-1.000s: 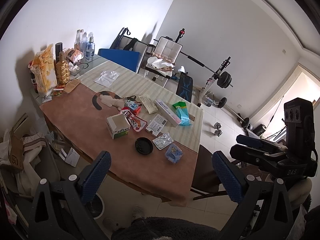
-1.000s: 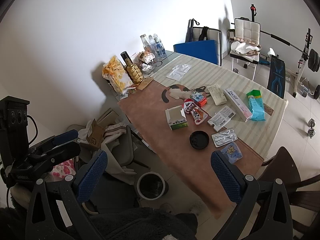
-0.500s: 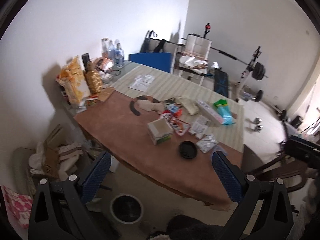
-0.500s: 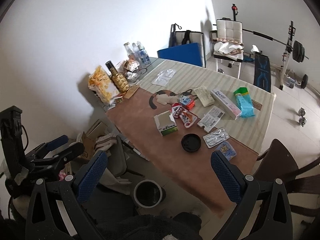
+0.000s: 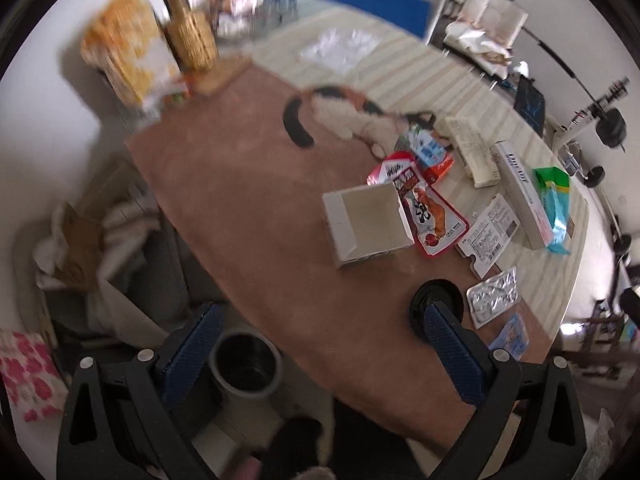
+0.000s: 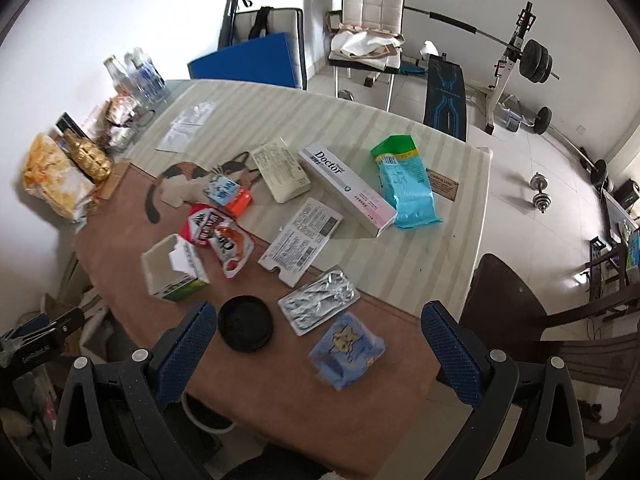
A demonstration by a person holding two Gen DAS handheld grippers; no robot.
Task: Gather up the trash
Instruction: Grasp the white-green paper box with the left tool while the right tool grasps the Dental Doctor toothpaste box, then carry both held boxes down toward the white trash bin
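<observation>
Trash lies on a table with a brown cloth [image 5: 248, 216]: an open white carton [image 5: 366, 224] [image 6: 174, 270], red snack wrappers [image 5: 430, 210] [image 6: 218, 234], a black lid [image 6: 245, 329] [image 5: 438, 300], a foil blister pack [image 6: 318, 306], a small blue packet [image 6: 346, 350], a "Doctor" box [image 6: 346, 190] and a teal bag [image 6: 406, 182]. A round bin [image 5: 246, 360] stands on the floor by the table's near edge. My left gripper [image 5: 320, 354] is open and empty above the table edge. My right gripper [image 6: 320, 354] is open and empty above the blue packet.
A yellow snack bag [image 5: 128, 54], a gold bottle [image 5: 192, 38] and water bottles [image 6: 138, 74] crowd the table's far left end. Cardboard and cloth [image 5: 86, 240] pile on the floor at left. A dark chair [image 6: 508, 308] stands at right, gym gear [image 6: 516, 64] behind.
Both grippers have moved closer to the table and lower over it. The left view has swung left and down, bringing the floor bin into view.
</observation>
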